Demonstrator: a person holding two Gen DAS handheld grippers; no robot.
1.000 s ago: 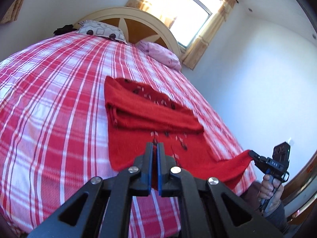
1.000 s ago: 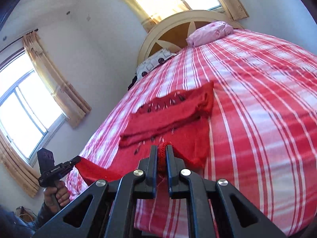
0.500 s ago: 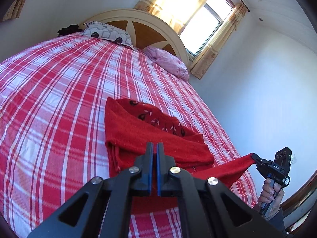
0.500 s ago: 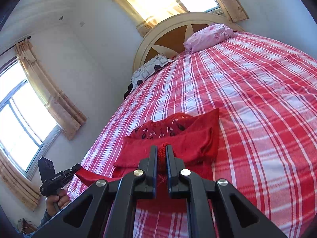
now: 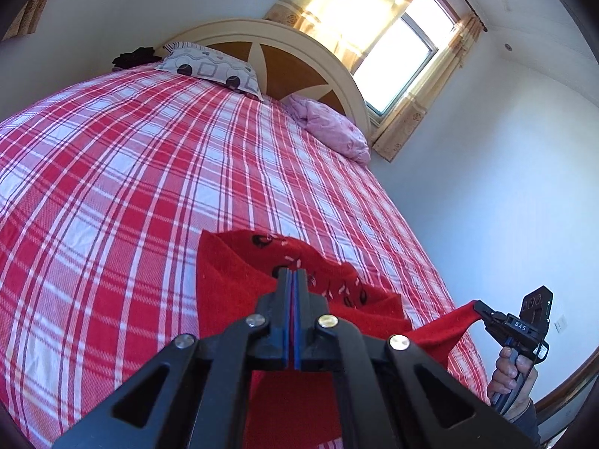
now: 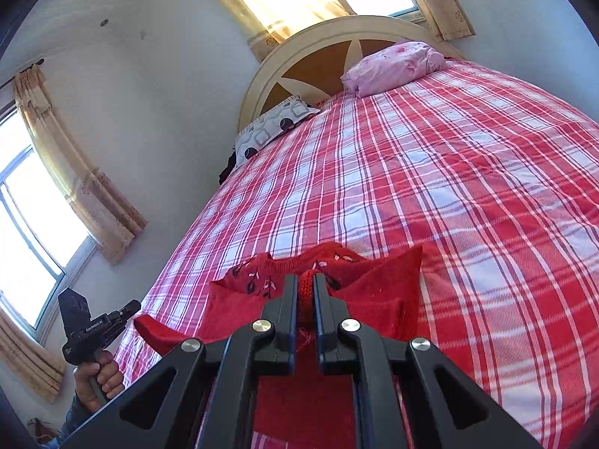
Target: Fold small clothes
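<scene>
Red sweater (image 5: 232, 284) lies folded on the bed (image 5: 123, 172). Both the left gripper (image 5: 291, 275) and right gripper (image 6: 306, 280) have their fingers pinched tight on its near edge. Black frames hide the cloth below.

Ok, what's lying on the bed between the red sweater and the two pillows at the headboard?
Nothing: only bare plaid bedspread runs from the red sweater up to the patterned pillow and pink pillow, in both wrist views.
</scene>
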